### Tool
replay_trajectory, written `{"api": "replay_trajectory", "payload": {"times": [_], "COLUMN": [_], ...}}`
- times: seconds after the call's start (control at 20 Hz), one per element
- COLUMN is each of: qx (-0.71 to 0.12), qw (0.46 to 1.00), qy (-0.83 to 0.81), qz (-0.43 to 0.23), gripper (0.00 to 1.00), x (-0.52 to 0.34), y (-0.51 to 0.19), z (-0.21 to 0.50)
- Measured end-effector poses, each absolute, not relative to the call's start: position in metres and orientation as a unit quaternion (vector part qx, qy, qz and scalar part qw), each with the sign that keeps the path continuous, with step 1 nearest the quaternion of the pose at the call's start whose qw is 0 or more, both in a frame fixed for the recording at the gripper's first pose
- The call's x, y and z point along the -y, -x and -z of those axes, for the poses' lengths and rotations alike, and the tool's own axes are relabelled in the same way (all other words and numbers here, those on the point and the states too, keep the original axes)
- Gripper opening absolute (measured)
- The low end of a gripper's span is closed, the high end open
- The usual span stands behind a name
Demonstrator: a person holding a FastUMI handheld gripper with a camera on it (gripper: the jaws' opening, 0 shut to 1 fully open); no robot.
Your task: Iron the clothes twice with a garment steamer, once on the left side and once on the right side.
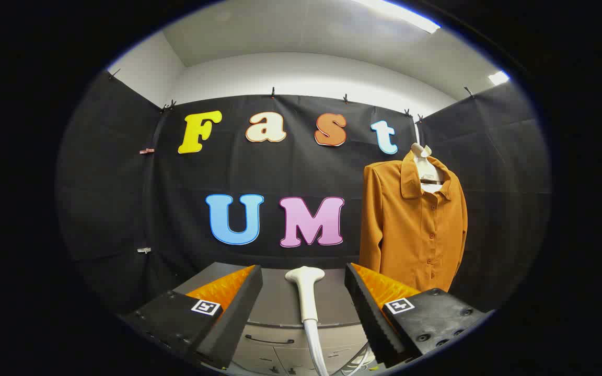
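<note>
A white garment steamer (306, 292) lies on a grey cabinet (280, 303) between the wide-open gripper's (303, 284) fingers, untouched. Beyond the right finger, an orange shirt (411, 230) hangs on a hanger (426, 164) against the wall.

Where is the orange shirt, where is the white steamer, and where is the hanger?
Orange shirt (411, 230): gripper view, on its buttoned front.
White steamer (307, 292): gripper view, on its handle, between the open fingers.
Hanger (426, 163): gripper view, on its pale neck inside the collar.
</note>
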State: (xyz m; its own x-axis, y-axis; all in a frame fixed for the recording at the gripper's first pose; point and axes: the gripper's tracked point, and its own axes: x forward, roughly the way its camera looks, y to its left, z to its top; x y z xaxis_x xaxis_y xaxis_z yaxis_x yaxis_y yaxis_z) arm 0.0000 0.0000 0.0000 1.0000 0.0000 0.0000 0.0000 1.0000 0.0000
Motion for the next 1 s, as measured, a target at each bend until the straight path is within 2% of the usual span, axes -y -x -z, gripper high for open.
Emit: {"api": "replay_trajectory", "payload": {"times": [1.0], "qx": [0.002], "qw": [1.0], "qy": [0.009], "qz": [-0.007], "gripper": [0.98], "x": [-0.017], "y": [0.001], "z": [-0.001]}}
